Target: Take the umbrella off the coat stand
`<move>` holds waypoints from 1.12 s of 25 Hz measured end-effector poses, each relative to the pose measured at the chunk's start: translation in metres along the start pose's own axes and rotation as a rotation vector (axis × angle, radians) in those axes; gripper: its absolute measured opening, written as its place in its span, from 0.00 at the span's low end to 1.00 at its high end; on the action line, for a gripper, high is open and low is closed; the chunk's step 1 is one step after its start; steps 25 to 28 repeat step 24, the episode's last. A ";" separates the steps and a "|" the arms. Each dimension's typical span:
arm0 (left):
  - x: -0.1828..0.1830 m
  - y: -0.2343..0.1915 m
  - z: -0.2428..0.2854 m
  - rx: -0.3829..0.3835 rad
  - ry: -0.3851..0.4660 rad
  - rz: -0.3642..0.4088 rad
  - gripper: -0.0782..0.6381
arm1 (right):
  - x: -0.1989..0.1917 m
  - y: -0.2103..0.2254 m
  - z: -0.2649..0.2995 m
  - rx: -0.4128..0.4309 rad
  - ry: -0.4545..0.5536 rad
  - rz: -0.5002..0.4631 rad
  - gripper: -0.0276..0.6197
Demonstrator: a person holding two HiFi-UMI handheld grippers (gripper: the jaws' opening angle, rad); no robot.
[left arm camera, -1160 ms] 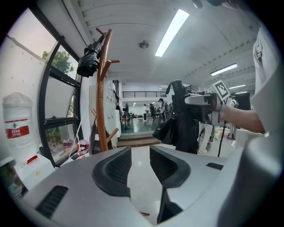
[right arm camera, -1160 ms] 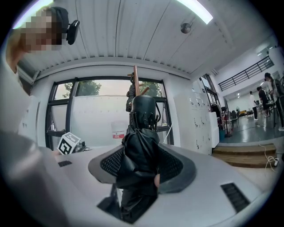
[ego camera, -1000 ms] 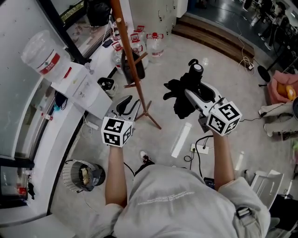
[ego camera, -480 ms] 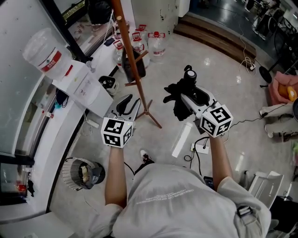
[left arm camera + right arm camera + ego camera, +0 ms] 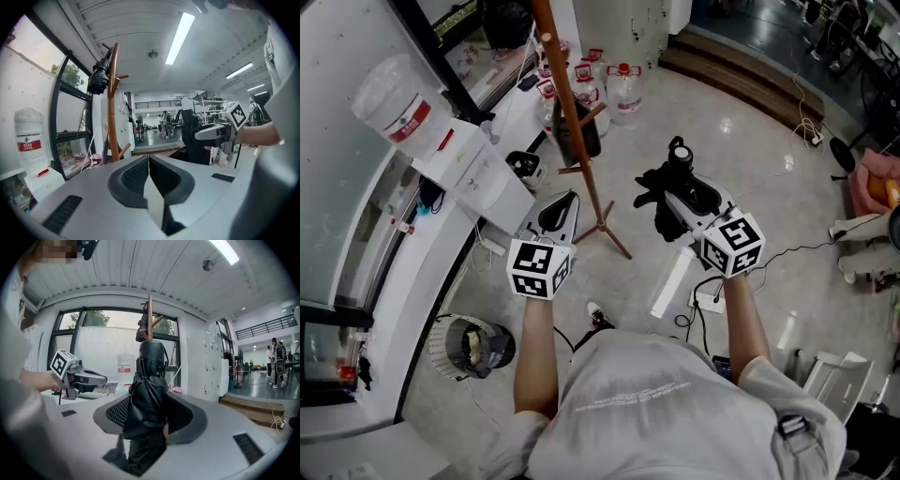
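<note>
- Between the right gripper's (image 5: 149, 414) jaws sits the folded black umbrella (image 5: 151, 380). The pads are clamped on its bunched fabric and the rounded end pokes out past the tips. Grabbing the fat middle probably keeps it from swinging.
- Way out beyond those tips is the coat stand (image 5: 577, 117). The umbrella is well apart from it, so I'd call the taking-off part basically done.
- Left gripper (image 5: 148, 161): its jaws have just closed together, with nothing between them. The stand's pole is ahead and left of its tips.
- Some dark bundle (image 5: 98, 77) hangs high on the stand, can't tell what.
</note>
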State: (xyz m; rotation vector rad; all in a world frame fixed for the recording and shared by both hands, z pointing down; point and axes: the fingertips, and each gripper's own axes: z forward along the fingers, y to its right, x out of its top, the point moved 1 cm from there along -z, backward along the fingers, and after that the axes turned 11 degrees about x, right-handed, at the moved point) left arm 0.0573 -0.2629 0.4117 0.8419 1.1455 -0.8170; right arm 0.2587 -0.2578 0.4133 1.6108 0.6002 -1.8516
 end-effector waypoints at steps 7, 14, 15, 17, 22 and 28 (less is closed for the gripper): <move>0.000 -0.004 0.003 0.018 -0.006 0.000 0.14 | 0.004 0.002 0.006 0.019 0.009 -0.010 0.40; -0.001 -0.014 0.004 0.038 -0.012 -0.012 0.14 | 0.009 0.003 0.013 0.021 0.020 -0.014 0.39; -0.001 -0.014 0.004 0.038 -0.011 -0.011 0.14 | 0.009 0.004 0.013 0.022 0.022 -0.015 0.40; -0.002 -0.013 0.004 0.037 -0.011 -0.010 0.14 | 0.008 0.004 0.013 0.023 0.025 -0.013 0.40; -0.003 -0.017 0.006 0.025 -0.022 -0.011 0.14 | 0.011 0.006 0.018 0.013 0.019 -0.006 0.40; -0.002 -0.022 0.010 0.019 -0.023 -0.011 0.14 | 0.014 0.009 0.024 0.008 0.017 -0.006 0.40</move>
